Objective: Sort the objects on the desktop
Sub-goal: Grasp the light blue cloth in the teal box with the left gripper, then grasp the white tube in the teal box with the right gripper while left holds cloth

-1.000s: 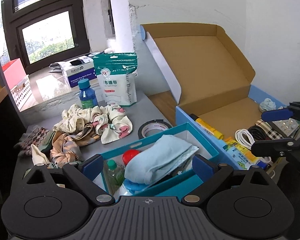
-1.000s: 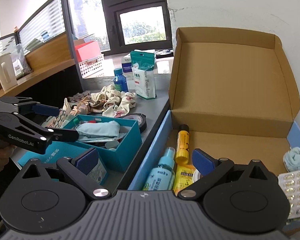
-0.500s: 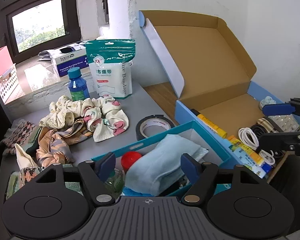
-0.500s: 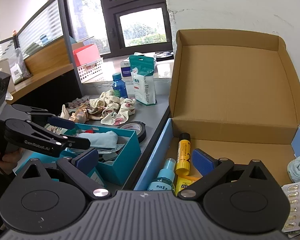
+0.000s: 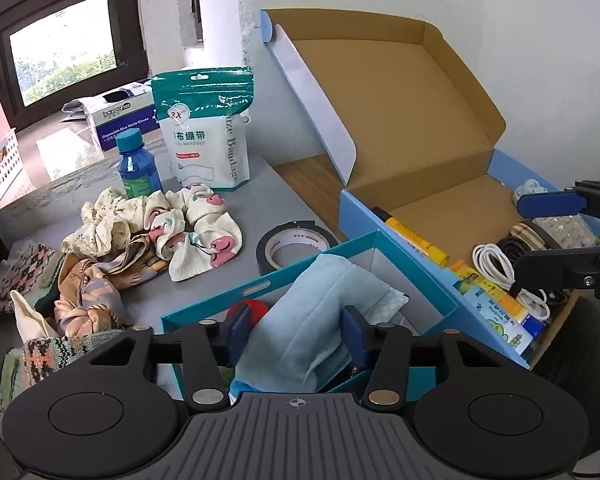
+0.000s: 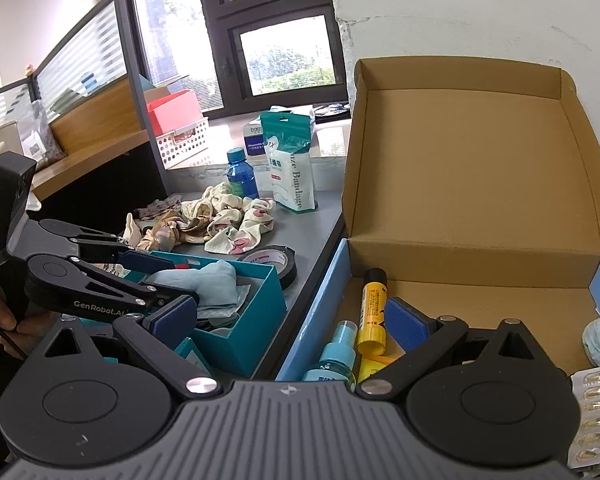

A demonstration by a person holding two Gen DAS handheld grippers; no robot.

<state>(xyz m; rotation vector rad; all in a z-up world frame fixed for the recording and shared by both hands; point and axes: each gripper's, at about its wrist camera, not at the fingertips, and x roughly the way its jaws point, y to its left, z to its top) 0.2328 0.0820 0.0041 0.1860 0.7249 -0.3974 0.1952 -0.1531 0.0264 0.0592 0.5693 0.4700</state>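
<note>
My left gripper (image 5: 296,330) has closed around a folded light blue cloth (image 5: 320,304) that lies in the small teal box (image 5: 412,276); the pads press both its sides. It also shows in the right wrist view (image 6: 204,284), with the left gripper (image 6: 156,276) on it. My right gripper (image 6: 288,320) is open and empty, over the near edge of the big blue cardboard box (image 6: 316,320). In that box lie a yellow tube (image 6: 372,304), a teal spray bottle (image 6: 336,356), a pill blister (image 6: 596,412) and a white cable (image 5: 500,268).
On the grey desk lie a pile of scrunchies (image 5: 172,228), a tape roll (image 5: 296,244), a blue bottle (image 5: 136,168) and a gauze bandage bag (image 5: 208,132). Knitted cloths (image 5: 28,276) lie at the left. The big box's lid (image 6: 472,168) stands open against the wall.
My left gripper has moved forward and down over the teal box, and its jaws have narrowed onto the blue cloth. The right gripper has shifted slightly and stays open.
</note>
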